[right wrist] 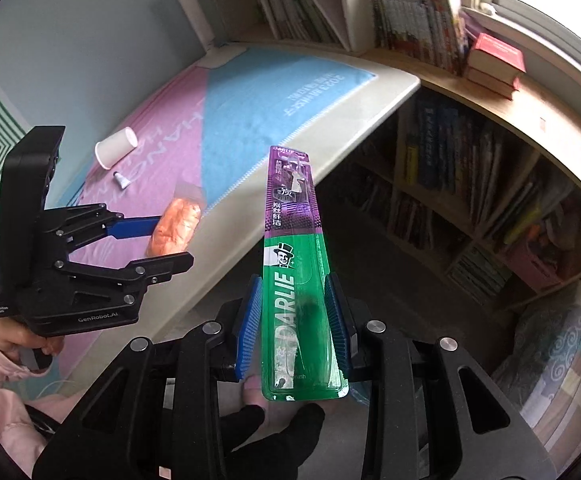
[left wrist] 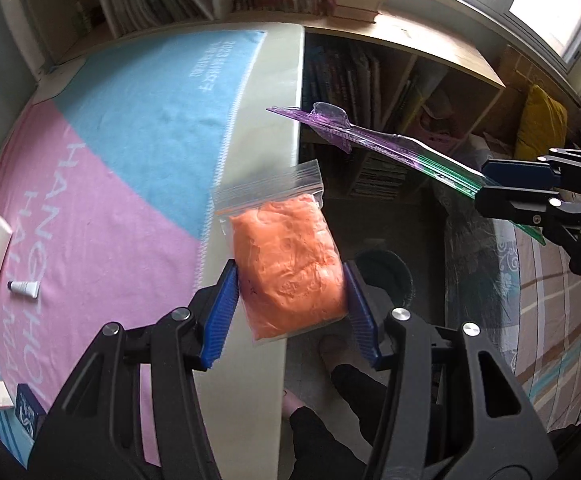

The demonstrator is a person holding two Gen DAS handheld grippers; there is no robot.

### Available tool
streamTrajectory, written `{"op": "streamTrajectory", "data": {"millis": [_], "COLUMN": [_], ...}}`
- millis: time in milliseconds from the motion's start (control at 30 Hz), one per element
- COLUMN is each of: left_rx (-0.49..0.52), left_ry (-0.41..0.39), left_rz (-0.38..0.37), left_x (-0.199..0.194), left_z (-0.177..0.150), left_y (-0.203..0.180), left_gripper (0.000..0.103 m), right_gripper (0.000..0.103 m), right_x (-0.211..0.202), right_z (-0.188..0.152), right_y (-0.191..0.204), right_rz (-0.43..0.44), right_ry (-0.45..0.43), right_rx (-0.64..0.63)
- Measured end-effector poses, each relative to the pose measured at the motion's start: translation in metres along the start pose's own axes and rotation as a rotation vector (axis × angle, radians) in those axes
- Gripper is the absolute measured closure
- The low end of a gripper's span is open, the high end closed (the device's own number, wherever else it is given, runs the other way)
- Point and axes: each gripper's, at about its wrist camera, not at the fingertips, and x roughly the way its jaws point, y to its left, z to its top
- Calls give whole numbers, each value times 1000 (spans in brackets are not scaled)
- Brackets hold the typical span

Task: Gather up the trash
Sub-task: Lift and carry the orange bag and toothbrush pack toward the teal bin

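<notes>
left gripper [left wrist: 290, 308] clamped on bag of orange dough [left wrist: 290, 268], past table [left wrist: 258, 160] edge; soft, yields, hold mid-bulge | right gripper [right wrist: 294, 320] clamped on toothbrush pack [right wrist: 294, 272]; light, stiff, slick plastic, hold lower end | bin [left wrist: 386, 276] below

The left gripper [left wrist: 290, 312] holds a zip bag of dough [left wrist: 290, 268] between its fingers [left wrist: 222, 316], over the edge of the tabletop [left wrist: 250, 184], partly above the floor. To its right the right gripper [right wrist: 294, 324] holds a toothbrush pack [right wrist: 294, 280] lengthwise, off the tabletop and in front of the low bookshelf [right wrist: 470, 200]. On the cloth [left wrist: 130, 140] covering the tabletop lie a tipped paper cup [right wrist: 115, 147] and, just beside it, a small tube [right wrist: 121, 179]. Two small boxes [left wrist: 14, 400] sit near the cloth's near edge. A waste bin [left wrist: 386, 276] stands on the floor below the bag.
</notes>
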Motion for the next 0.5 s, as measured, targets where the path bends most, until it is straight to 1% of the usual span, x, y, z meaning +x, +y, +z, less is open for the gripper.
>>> {"op": "streamTrajectory", "data": {"millis": [233,500], "left_rx": [154,299], "left_ry": [25,76], "left_rz": [-77,-147], "left_x": [18,41], "left_z": [14,17], "left_y": [-60,-120], "left_gripper": [54,54], "right_gripper": [70,70], "right_x": [-27,-45], "right_z": [-37,-85], "right_y": [-40,-76], "right_rz": [-80,-143], "right_ry": [-17,-9], "right_rx": [139,285]}}
